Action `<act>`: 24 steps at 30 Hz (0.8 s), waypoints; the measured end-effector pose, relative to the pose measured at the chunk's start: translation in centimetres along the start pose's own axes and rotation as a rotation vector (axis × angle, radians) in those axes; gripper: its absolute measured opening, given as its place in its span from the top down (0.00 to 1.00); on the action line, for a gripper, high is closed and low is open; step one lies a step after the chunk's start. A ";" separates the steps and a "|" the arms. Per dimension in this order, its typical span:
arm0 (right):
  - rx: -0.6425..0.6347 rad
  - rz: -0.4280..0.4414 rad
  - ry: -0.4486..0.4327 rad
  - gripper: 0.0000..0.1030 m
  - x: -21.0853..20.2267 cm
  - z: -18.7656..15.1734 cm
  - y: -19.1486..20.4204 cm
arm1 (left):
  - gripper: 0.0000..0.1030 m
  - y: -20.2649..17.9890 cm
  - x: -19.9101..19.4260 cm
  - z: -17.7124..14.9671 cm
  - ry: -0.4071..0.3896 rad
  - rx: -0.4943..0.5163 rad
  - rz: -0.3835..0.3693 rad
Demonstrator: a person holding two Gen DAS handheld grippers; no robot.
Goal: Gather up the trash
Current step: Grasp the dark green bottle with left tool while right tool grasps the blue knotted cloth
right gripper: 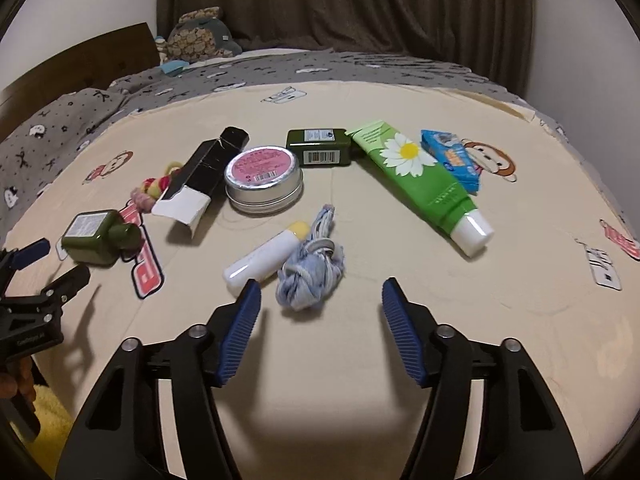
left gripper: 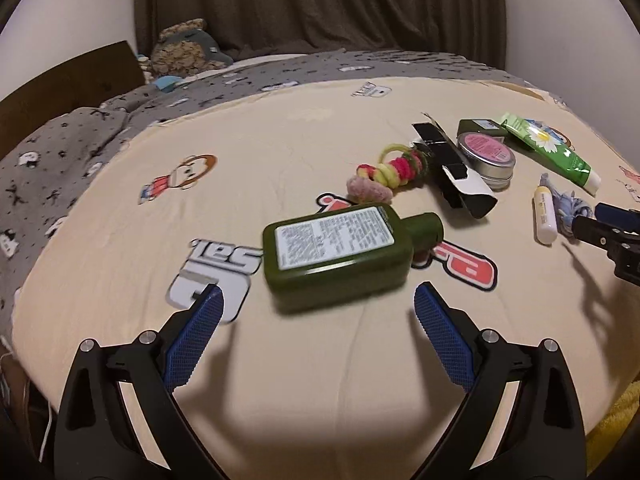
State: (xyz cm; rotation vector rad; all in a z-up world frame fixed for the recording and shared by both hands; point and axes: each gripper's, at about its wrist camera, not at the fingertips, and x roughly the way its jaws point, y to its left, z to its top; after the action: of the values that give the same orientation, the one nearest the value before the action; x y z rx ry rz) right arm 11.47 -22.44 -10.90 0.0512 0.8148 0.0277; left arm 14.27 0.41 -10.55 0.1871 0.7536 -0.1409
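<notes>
The left gripper (left gripper: 316,300) was held tilted downward, its blue-padded fingers (left gripper: 198,334) spread wide with nothing clasped between them. The right gripper (right gripper: 320,296) was likewise angled downward, its jaws parted less widely, and nothing was gripped by its pads (right gripper: 400,332). In the right wrist view, the left gripper was seen at the left edge, with part of a hand (right gripper: 16,380) wrapped around its handle.

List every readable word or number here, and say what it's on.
None reads clearly.
green bottle label: print too small.
tin pink label: blurred.
dark green box barcode: digits too small.
green tube: lettering too small.
blue packet: blurred.
bed sheet logos: upside down, partly covered, unreadable.
</notes>
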 end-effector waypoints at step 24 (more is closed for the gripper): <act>-0.009 -0.017 -0.042 0.75 -0.5 0.4 -1.1 | 0.18 -1.2 3.5 2.4 0.014 0.056 -0.075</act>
State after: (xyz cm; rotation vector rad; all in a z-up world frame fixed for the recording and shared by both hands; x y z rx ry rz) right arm 11.48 -23.60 -10.32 0.0362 0.7732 0.0143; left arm 18.14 -1.49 -11.39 0.2134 0.7715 -0.2323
